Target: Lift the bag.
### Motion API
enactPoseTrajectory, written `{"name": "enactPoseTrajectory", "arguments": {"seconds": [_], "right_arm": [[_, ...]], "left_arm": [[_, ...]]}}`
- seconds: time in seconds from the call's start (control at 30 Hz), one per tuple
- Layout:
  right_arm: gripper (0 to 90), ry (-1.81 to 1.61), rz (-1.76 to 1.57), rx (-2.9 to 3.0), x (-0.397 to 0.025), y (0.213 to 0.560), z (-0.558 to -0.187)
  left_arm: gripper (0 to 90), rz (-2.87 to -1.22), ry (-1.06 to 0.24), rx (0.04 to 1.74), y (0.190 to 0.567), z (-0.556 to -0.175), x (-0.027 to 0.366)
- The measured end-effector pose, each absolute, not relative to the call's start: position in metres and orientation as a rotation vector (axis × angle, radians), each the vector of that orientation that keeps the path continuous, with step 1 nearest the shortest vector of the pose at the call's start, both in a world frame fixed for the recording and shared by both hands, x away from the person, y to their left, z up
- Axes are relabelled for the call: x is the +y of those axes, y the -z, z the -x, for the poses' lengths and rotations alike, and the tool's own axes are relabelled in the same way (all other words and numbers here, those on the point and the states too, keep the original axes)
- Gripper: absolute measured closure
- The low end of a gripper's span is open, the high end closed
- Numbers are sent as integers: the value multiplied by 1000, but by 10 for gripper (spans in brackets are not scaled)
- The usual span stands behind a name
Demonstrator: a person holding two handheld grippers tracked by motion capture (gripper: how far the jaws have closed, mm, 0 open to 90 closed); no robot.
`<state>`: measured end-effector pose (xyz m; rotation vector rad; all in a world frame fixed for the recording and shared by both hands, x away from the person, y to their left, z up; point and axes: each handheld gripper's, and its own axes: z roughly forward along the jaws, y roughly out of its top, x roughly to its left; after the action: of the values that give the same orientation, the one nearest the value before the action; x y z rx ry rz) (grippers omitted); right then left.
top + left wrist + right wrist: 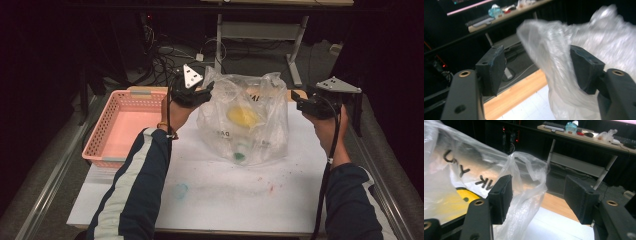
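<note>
A pink basket (125, 127) sits on the surface (225, 195) at about nine o'clock from the middle, well apart from my work, and its near rim lies just beside my left forearm. On the white sheet there is a small blue-green smear (180, 190) at about seven o'clock and faint red specks (271, 189) toward five. Past the far edge, at twelve o'clock, a desk frame (260, 30) and loose cables (165, 55) stand on the floor; none of this lies between my jaws and the bag.

The clear plastic bag (245, 120) stands upright in the middle of the surface, a little toward twelve o'clock, with a yellow thing (243, 116) inside at mid-height and a green thing (240, 156) near its bottom.

My left gripper (200, 92) is at the bag's upper corner on the ten o'clock side. In the left gripper view its jaws stand wide, and a fold of the bag (554, 57) rises in the gap, lying against the jaw at three o'clock and clear of the other.

My right gripper (300, 104) is at about two o'clock, just beside the bag's edge. In the right gripper view its jaws are also wide; a loose flap of the bag (529, 185) hangs between them, close to the jaw at nine o'clock, with the other jaw apart from it.
</note>
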<state>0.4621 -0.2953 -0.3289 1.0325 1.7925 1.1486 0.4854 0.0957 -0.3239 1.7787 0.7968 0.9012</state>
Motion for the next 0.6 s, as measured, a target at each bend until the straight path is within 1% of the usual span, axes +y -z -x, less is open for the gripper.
{"name": "enactPoseTrajectory", "arguments": {"seconds": [0.03,0.13,0.2,0.37,0.6], "right_arm": [[408,-1158,-1030,1791,-294,328,-460],[401,-1165,-1001,1795,-289,326,-453],[387,-1171,-986,1806,-285,326,-450],[375,-1181,-947,1800,-277,327,-438],[352,-1194,-927,1811,-271,334,-428]], "left_arm": [[267,-1765,-907,792,320,-482,98],[258,-1762,-902,762,310,-474,104],[217,-1765,-900,750,304,-468,109],[216,-1780,-925,705,303,-452,117],[216,-1786,-955,695,316,-438,131]]}}
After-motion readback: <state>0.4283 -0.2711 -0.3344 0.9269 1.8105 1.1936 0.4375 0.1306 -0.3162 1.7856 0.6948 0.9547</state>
